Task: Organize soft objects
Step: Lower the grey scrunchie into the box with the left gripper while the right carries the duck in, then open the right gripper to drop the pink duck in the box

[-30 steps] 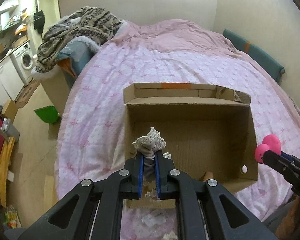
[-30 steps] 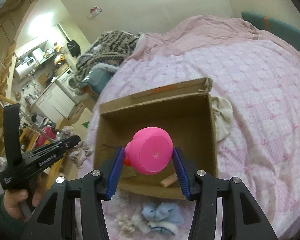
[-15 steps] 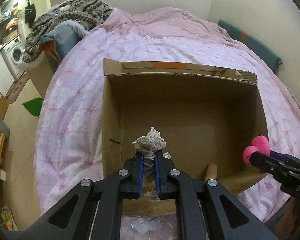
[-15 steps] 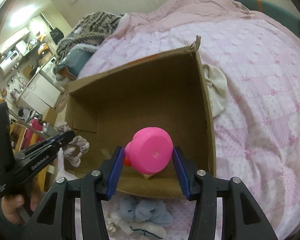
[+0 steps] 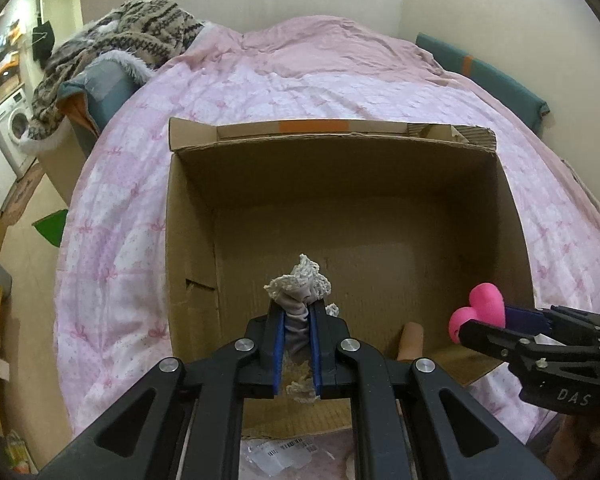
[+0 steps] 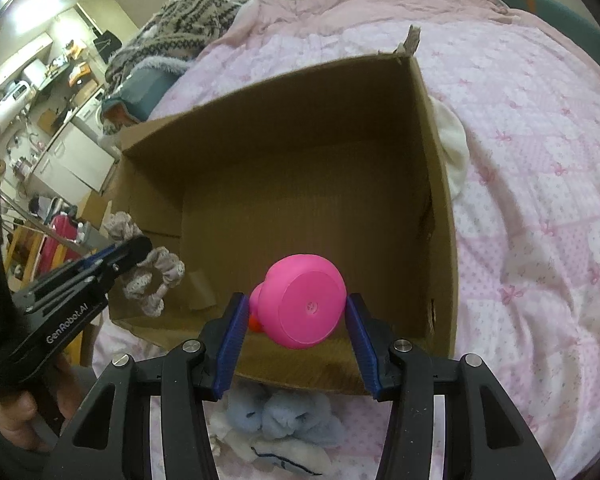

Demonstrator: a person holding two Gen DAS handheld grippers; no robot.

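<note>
My left tongs (image 5: 296,344) pinch a frilly grey fabric scrunchie (image 5: 298,292), my right tongs (image 6: 294,322) grip a round pink rubber toy (image 6: 302,300). I hold both over the open brown cardboard box (image 5: 512,216) on the pink quilted bed (image 5: 260,92), near its six o'clock wall, so they drop inside.

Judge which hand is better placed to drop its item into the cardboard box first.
Right, marginally: the right gripper holds the pink rubber duck over the cardboard box floor; the left gripper's scrunchie hangs nearer the front wall.
</note>
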